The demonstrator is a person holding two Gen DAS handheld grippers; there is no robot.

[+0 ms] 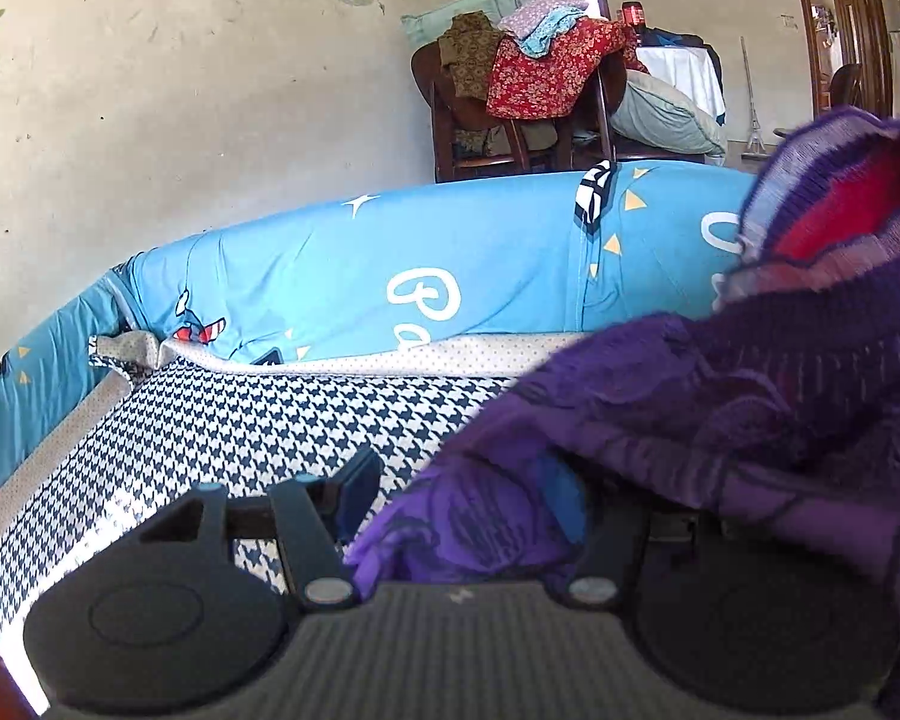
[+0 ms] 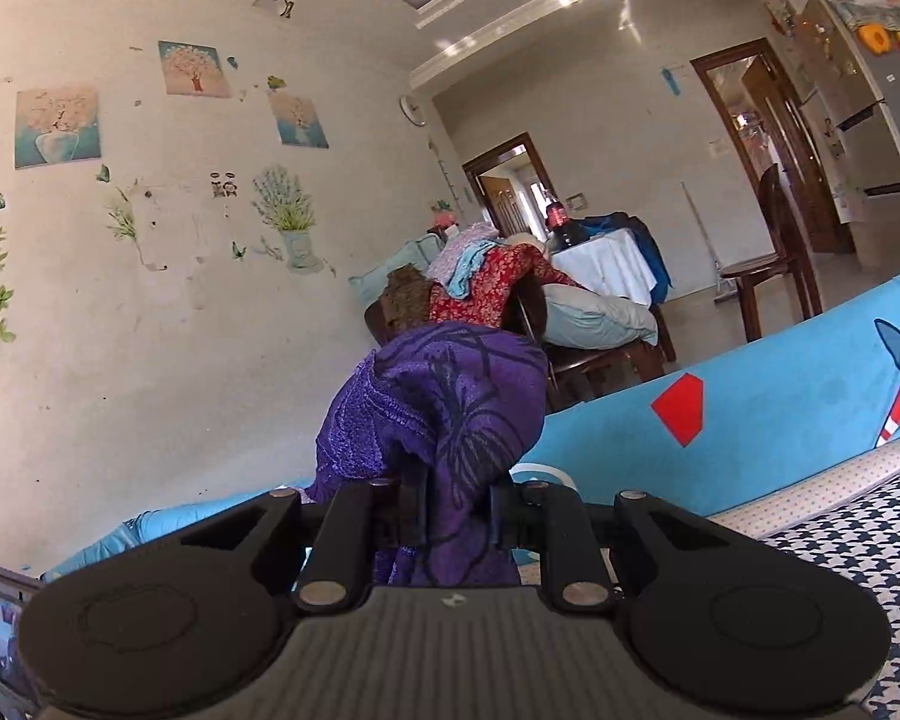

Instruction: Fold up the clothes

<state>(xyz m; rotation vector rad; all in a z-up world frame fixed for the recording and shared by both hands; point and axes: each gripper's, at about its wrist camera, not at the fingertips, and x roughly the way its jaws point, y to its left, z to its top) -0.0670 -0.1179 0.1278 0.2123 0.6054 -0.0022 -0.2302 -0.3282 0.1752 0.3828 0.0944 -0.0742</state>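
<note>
Both grippers clamp the purple garment (image 2: 444,396): the right gripper (image 2: 450,516) pinches a bunched fold, the left gripper (image 1: 462,498) another part, lifted above the houndstooth bed (image 1: 240,420).

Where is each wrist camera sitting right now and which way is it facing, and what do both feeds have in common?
Left wrist: on the left gripper, angled down over the houndstooth sheet toward the blue quilt; its fingers show, purple garment between them.
Right wrist: on the right gripper, near level, facing the decorated wall; jaws clamp the purple garment.
Shared: garment, quilt, clothes-heaped chair.
</note>
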